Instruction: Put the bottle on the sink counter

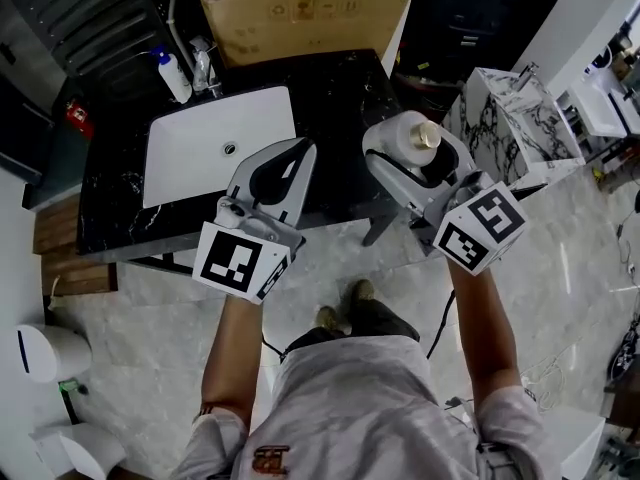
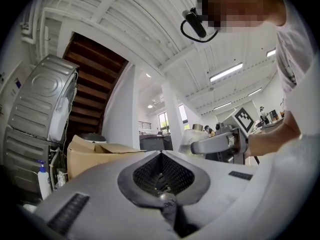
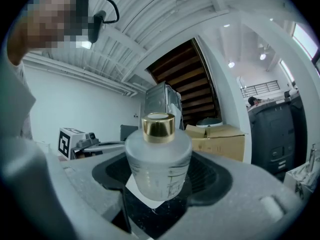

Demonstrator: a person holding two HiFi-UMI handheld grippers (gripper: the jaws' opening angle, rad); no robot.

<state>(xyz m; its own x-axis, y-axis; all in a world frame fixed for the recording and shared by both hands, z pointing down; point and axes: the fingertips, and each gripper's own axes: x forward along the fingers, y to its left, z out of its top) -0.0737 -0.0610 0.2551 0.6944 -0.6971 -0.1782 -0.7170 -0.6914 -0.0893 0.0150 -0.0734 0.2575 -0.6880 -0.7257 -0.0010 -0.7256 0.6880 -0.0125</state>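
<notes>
A frosted glass bottle (image 1: pixel 410 136) with a gold cap stands upright between the jaws of my right gripper (image 1: pixel 405 158), which is shut on it and held above the right end of the black marble sink counter (image 1: pixel 340 93). In the right gripper view the bottle (image 3: pixel 158 159) fills the middle, clamped by the grey jaws of the right gripper (image 3: pixel 160 176). My left gripper (image 1: pixel 298 153) hovers over the counter's front edge by the white basin (image 1: pixel 200 143). Its jaws are shut with nothing in them, as the left gripper view confirms for the left gripper (image 2: pixel 161 159).
A cardboard box (image 1: pixel 300 8) sits at the back of the counter. A faucet (image 1: pixel 205 68) and a white pump bottle (image 1: pixel 172 76) stand behind the basin. A white marbled cabinet (image 1: pixel 510 118) is to the right, and wooden steps (image 1: pixel 70 258) lie left of the counter.
</notes>
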